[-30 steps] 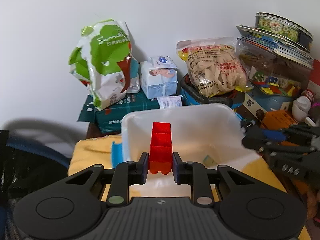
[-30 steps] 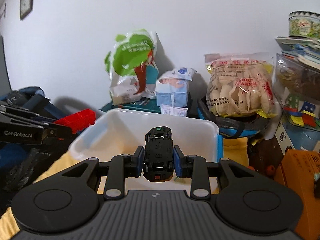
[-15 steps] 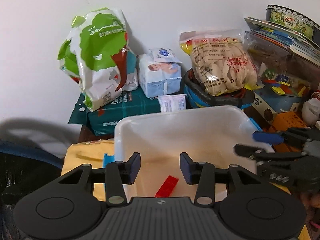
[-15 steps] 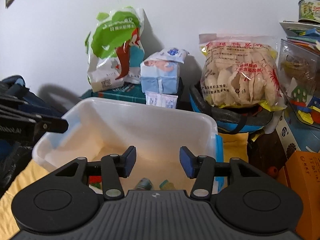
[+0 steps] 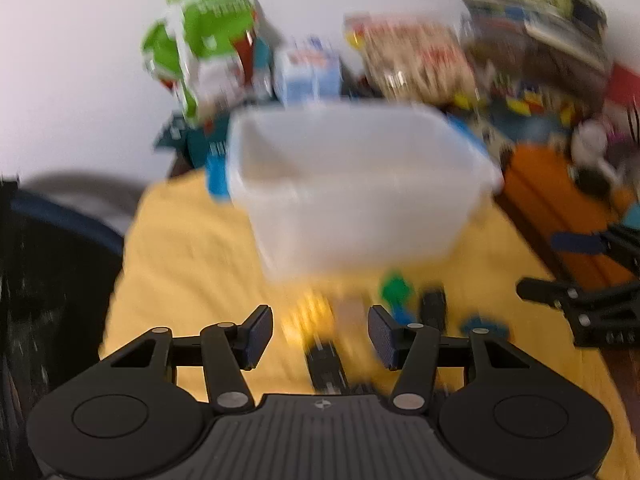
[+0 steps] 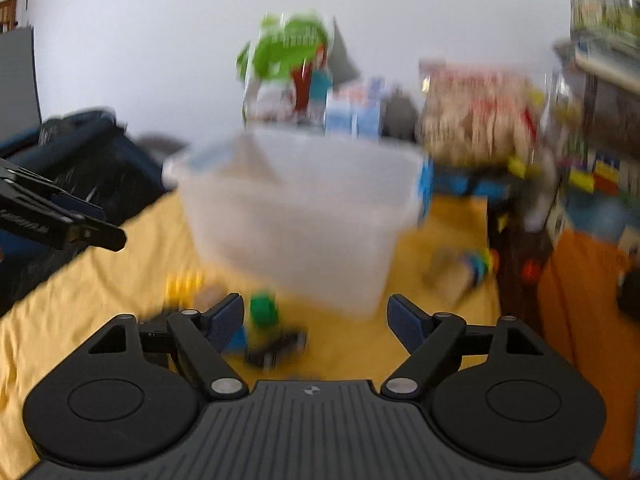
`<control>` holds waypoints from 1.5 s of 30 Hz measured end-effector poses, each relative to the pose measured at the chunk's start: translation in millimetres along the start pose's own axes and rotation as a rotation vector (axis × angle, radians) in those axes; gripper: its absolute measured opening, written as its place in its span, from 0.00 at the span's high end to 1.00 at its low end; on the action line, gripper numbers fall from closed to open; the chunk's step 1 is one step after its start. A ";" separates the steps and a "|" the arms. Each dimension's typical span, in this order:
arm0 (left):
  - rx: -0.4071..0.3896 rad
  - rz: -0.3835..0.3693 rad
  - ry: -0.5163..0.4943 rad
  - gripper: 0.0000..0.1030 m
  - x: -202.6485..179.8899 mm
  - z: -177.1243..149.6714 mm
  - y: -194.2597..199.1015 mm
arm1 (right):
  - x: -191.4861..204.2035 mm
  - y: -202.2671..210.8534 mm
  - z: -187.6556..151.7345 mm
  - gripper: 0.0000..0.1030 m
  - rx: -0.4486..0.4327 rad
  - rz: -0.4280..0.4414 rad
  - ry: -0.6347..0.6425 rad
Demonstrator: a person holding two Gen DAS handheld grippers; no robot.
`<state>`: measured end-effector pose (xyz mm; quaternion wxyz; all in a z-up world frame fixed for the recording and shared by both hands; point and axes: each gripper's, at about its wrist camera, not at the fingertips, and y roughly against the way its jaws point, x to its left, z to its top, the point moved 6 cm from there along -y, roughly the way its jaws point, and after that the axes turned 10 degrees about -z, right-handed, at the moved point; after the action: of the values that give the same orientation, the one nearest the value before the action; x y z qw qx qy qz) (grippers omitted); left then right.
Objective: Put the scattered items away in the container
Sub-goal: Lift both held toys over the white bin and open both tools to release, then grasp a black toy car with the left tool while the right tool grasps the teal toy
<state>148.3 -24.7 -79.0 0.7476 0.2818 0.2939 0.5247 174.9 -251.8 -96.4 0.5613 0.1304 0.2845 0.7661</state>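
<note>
— Any writing you can read?
— None; both views are smeared, and even the green-and-white bag point(image 6: 286, 60) shows only streaks.
— The claws?
— The left gripper point(image 5: 320, 336) is spread wide with nothing in it; so is the right gripper point(image 6: 316, 320).
— And the container?
— The white tub point(image 5: 352, 200) sits ahead of both on the yellow cloth point(image 5: 192, 256).
— The scattered items?
— Between the left fingers, a dark toy point(image 5: 326, 364), perhaps a car. A green piece point(image 6: 264, 310) sits just ahead of the right claw's left finger.

I see both fisheye views evenly bright, corners dark and curved. Heavy motion blur smears the translucent white plastic tub point(image 5: 360, 184) and the clutter behind it.
</note>
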 end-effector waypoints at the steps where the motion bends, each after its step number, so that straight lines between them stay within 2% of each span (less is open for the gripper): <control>1: 0.018 0.002 0.006 0.45 -4.4 -10.1 -3.4 | -1.2 -0.5 -9.0 0.21 0.012 -0.003 0.001; 9: 0.070 -0.039 -0.046 0.45 -54.9 -61.2 -23.3 | -9.0 -4.3 -49.5 0.21 0.052 0.006 0.016; 12: 0.087 -0.048 -0.057 0.45 -67.2 -70.9 -34.9 | -9.9 -7.6 -56.9 0.25 0.046 0.020 0.024; 14: 0.094 -0.047 -0.053 0.45 -72.1 -76.7 -40.8 | -10.3 -10.0 -61.4 0.31 0.046 0.026 0.025; 18: 0.103 -0.030 -0.042 0.45 -72.3 -84.7 -48.7 | -9.7 -15.5 -67.5 0.33 0.052 0.037 0.022; 22: 0.100 -0.018 -0.017 0.46 -69.8 -88.0 -49.8 | -5.7 -20.0 -69.2 0.34 0.047 0.052 0.038; 26: 0.097 -0.032 -0.055 0.57 -76.1 -86.3 -52.8 | -2.9 -27.9 -68.6 0.36 0.046 0.058 0.052; 40: 0.118 -0.034 -0.038 0.57 -77.2 -90.7 -70.5 | 2.6 -42.8 -69.8 0.38 0.052 0.095 0.070; 45: 0.107 -0.025 -0.034 0.57 -77.9 -84.2 -79.5 | 2.0 -46.2 -71.5 0.43 0.059 0.107 0.077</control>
<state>114.1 -112.3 -182.1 0.7428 0.3265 0.3126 0.4940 173.5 -261.0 -181.0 0.5042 0.1324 0.3211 0.7907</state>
